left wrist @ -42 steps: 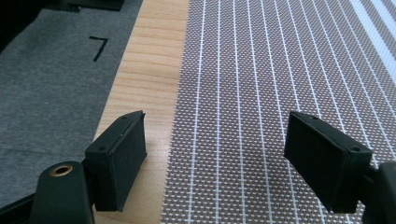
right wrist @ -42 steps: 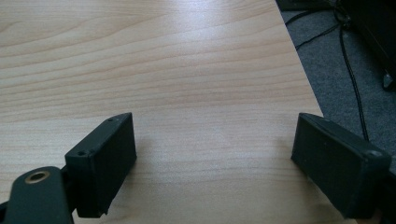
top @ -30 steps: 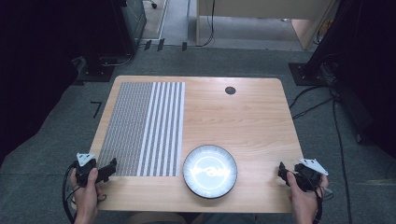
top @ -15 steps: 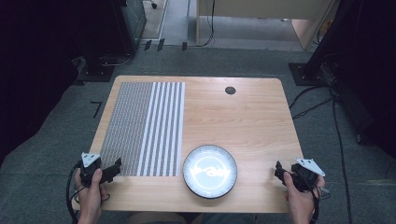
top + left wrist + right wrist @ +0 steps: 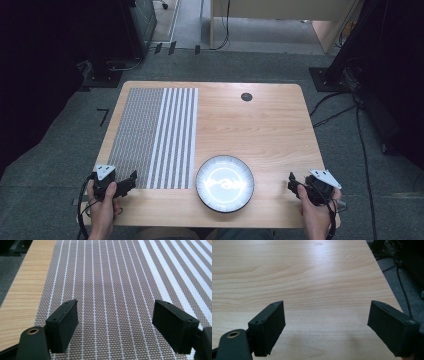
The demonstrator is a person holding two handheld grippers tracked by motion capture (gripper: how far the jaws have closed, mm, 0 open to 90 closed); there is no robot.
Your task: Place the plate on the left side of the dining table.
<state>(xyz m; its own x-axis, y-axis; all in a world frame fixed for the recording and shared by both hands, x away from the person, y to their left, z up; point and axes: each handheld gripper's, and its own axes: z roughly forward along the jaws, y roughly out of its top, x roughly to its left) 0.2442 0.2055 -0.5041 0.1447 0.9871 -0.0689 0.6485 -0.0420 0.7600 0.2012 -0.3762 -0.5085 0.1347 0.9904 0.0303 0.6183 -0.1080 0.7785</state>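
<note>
My left gripper [image 5: 131,180] rests at the near left of the wooden table [image 5: 260,130], held by a hand. It is open, and its jaws point over the near edge of a grey and white striped placemat [image 5: 155,135]. In the left gripper view the black pads [image 5: 63,322] stand wide apart over the woven mat [image 5: 112,277] with nothing between them. My right gripper [image 5: 291,182] sits at the near right corner, also open. Its jaws [image 5: 327,315] frame bare wood [image 5: 312,277]. A round dark-rimmed white plate [image 5: 224,183] lies between the two hands.
A small black round grommet [image 5: 246,97] sits at the table's far side. The table's right edge [image 5: 387,285] runs close to the right gripper, with cables on the grey carpet beyond. Dark furniture and a desk stand at the back.
Both hands have drifted a little inward toward the plate. The jaws of both grippers look as wide as before.
</note>
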